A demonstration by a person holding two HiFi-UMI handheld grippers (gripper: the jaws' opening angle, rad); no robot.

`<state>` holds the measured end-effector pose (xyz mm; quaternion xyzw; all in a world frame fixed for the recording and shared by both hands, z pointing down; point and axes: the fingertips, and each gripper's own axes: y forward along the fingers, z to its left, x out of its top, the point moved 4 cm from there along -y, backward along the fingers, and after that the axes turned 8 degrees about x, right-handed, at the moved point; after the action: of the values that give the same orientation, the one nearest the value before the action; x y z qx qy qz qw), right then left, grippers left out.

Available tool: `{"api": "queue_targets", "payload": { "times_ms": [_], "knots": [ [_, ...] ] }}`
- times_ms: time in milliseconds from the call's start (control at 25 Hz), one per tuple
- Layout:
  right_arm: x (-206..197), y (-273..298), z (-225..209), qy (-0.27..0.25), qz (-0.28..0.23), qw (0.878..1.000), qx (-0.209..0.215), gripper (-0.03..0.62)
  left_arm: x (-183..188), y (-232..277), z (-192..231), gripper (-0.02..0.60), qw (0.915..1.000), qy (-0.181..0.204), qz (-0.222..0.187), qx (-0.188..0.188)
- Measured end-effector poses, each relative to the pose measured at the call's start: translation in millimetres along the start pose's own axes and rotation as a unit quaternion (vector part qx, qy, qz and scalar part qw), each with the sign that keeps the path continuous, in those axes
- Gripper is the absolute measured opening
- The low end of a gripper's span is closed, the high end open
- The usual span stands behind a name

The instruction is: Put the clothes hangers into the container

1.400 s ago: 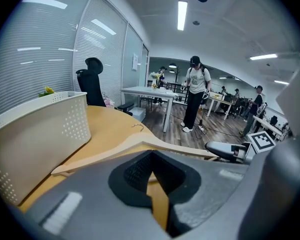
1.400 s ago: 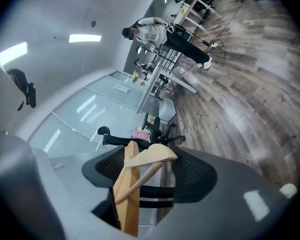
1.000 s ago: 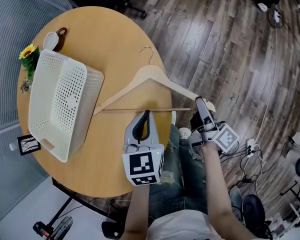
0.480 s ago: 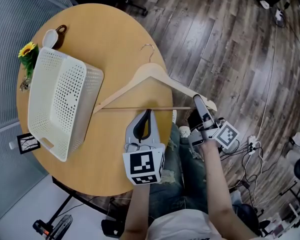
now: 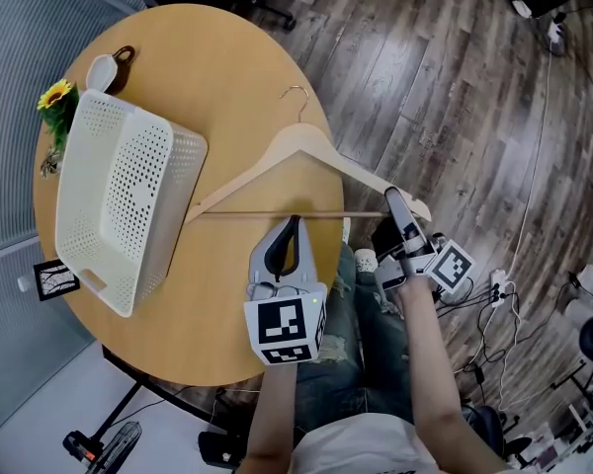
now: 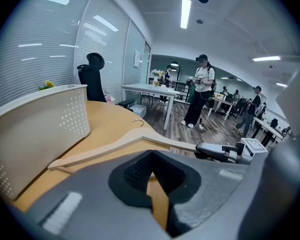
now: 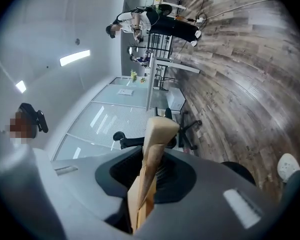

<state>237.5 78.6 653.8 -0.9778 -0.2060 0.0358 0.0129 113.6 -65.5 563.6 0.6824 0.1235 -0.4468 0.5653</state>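
A wooden clothes hanger (image 5: 296, 146) with a metal hook (image 5: 295, 94) lies flat across the round table (image 5: 227, 57). Its right end sticks out past the table edge, and my right gripper (image 5: 396, 201) is shut on that end. The right gripper view shows the pale wood tip (image 7: 157, 131) pinched between the jaws. My left gripper (image 5: 293, 223) rests over the table near the front edge, shut with nothing in it, its tips just short of the hanger's lower bar (image 5: 277, 214). The white perforated container (image 5: 183, 156) stands on the table's left side. In the left gripper view the hanger (image 6: 125, 143) lies ahead of the jaws.
A white cup (image 5: 101, 75), a yellow flower (image 5: 56, 102) and a small card stand (image 5: 54, 282) sit round the container. Dark wood floor lies beyond the table's right edge. People (image 6: 200, 94) and desks stand far off in the room.
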Motion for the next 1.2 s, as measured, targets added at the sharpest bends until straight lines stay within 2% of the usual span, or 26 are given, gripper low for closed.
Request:
{"api": "queue_targets", "payload": {
  "times_ms": [200,400,840,1200],
  "knots": [
    [1,2,8,0.016,-0.006,1.000,0.019,0.080,2,0,1,0.000,1.0000,-0.004,-0.003,0.005],
    [1,1,16,0.024,-0.006,0.999,0.020,0.078,8,-5,-3,0.000,0.9999,-0.006,-0.010,0.005],
    [8,-3,38,-0.004,0.009,0.999,0.037,0.080,19,-22,-1,0.000,0.9993,-0.009,-0.030,0.019],
    [18,-17,57,0.005,0.007,0.999,0.031,0.080,33,-43,-7,0.000,0.9979,-0.007,-0.060,0.023]
  ]
}}
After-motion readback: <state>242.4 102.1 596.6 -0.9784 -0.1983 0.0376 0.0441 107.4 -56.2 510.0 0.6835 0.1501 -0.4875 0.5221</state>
